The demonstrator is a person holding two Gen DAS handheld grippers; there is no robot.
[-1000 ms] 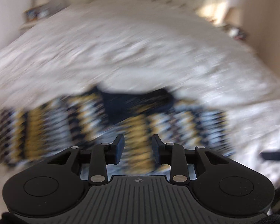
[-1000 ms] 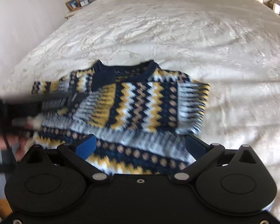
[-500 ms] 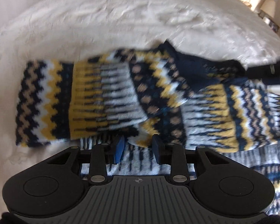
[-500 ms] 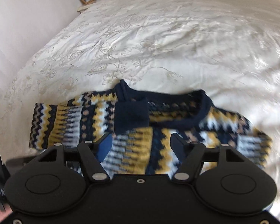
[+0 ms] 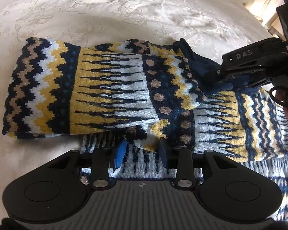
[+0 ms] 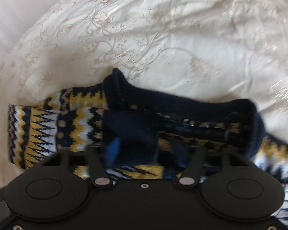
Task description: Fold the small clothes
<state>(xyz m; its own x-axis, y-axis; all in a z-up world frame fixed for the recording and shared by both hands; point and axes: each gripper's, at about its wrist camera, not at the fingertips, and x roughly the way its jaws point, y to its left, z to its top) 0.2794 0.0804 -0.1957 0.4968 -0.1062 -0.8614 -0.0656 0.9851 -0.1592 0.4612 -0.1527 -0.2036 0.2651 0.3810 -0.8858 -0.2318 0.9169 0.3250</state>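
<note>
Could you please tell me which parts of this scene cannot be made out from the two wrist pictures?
- Sweater hem: left wrist view, hidden by the left gripper body.
- Navy cuff lower edge: right wrist view, blurred and behind the closing right gripper; pad contact unclear.
- Right sleeve: both views, cut off by the edge.
- Bedspread embroidery: right wrist view, motion-blurred.

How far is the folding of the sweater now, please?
Done: one sleeve lies folded across the sweater. In hand: the right gripper is closing its jaws around the navy cuff; the left gripper straddles a fabric edge. Left: the remaining folds.
</note>
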